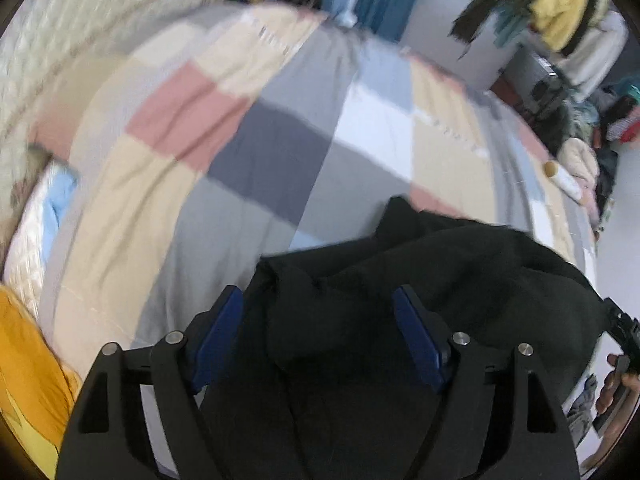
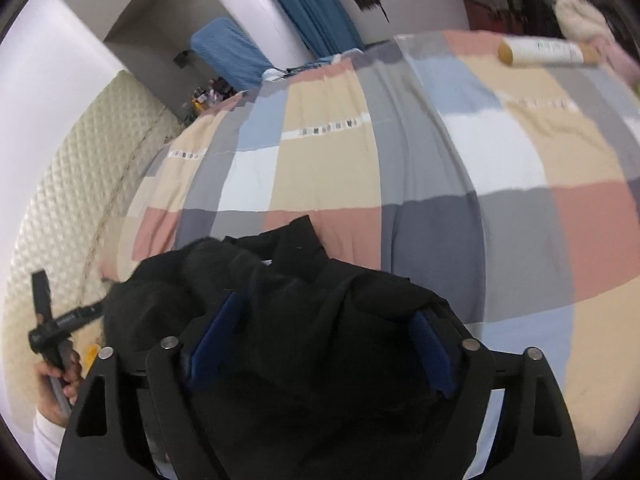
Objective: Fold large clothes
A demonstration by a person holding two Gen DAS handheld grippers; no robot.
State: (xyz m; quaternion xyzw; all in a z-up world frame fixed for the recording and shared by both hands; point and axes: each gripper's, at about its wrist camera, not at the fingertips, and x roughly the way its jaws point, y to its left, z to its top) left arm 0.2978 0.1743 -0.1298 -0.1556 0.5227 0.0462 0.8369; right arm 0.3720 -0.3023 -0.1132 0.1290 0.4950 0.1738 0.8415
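Observation:
A black garment (image 1: 440,272) lies crumpled in a heap on the patchwork bed cover (image 1: 248,128), near the bed's front edge. My left gripper (image 1: 318,300) hangs over it, open, its blue pads (image 1: 218,336) wide apart; black cloth lies between them without being pinched. In the right wrist view the same garment (image 2: 280,276) spreads under my right gripper (image 2: 328,308), also open, its blue pads (image 2: 434,352) clear of the fabric sides. A hand (image 2: 56,372) holding the other tool shows at the left edge.
A white tube with a wooden cap (image 2: 544,52) lies on the far part of the bed cover (image 2: 328,168). A quilted headboard (image 2: 80,200) runs along the left. Yellow cloth (image 1: 28,360) sits at the near left, hanging clothes (image 1: 560,12) at the back right.

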